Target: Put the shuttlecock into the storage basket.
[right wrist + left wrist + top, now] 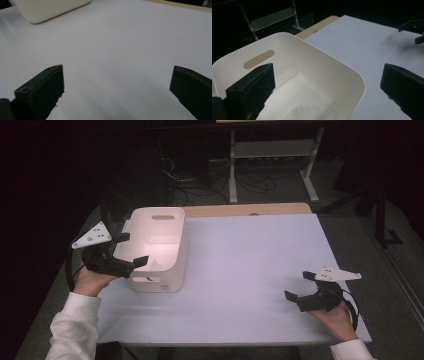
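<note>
A white plastic bin [156, 245] with slot handles stands at the left of the white table [250, 265]. My left gripper [132, 249] hovers open over the bin's near left rim, with nothing between its jaws. In the left gripper view the bin [317, 72] lies right below, one jaw over its inside and the other beyond its rim over the table. The bin's pale floor looks bare, though a faint blur there is unclear. My right gripper [299, 285] rests low at the table's near right, open and empty. Its own view looks across bare table toward the bin's corner [50, 8].
A strip of wooden tabletop [250, 210] shows behind the white surface. Beyond it, a white desk frame [272, 155] and tangled cables [200, 185] stand on the dark floor. The table's edges drop off at left, right and front.
</note>
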A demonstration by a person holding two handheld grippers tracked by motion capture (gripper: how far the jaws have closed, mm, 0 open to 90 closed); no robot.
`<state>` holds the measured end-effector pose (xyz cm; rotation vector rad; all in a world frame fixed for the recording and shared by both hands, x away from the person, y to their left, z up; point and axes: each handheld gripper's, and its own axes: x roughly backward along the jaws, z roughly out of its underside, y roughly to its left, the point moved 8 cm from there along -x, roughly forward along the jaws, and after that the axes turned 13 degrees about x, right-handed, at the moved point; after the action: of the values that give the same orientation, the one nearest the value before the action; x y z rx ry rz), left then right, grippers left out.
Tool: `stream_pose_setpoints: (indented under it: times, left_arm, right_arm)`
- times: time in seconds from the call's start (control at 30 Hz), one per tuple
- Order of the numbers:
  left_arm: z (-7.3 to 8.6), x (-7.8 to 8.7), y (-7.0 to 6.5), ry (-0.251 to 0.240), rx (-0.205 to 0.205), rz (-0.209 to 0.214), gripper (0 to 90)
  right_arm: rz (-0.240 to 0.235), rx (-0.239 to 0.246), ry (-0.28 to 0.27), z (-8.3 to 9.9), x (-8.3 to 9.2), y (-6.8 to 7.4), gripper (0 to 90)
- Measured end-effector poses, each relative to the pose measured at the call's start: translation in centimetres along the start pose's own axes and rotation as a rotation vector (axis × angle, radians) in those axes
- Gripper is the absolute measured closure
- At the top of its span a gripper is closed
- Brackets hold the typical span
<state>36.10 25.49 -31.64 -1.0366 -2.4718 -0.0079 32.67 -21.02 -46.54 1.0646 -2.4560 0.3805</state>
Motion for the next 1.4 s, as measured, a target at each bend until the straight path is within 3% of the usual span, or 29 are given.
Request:
stream_pose_setpoints:
  times: [0.23,0.4,0.5,0.7,1.07,1.4]
  left_arm:
    - [0.7,0.6,-0.2,-0.036,0.0,0.004,0.0]
    - [1.2,1.1,-0.2,-0.086,0.034,0.004,0.0]
    - [1.7,1.3,-0.1,-0.09,0.032,0.006,0.0]
    - [2.1,1.5,-1.0,-0.116,0.031,0.034,0.0]
    - [3.2,1.6,-2.6,-0.112,0.01,0.054,0.0]
    - [4.4,2.1,-2.4,-0.124,0.039,0.051,0.0]
  right_arm:
    - [0.001,0.005,0.003,0.0,-0.1,0.2,0.0]
    - [0.0,0.003,0.0,0.0,-0.1,0.1,0.0]
    - [-0.001,0.006,-0.004,-0.1,-0.1,0.2,0.0]
    - [-0.004,0.006,-0.003,-0.1,-0.2,0.2,0.0]
    - [-0.003,0.008,-0.003,-0.1,-0.2,0.2,0.0]
    - [-0.003,0.006,-0.004,-0.1,-0.2,0.1,0.0]
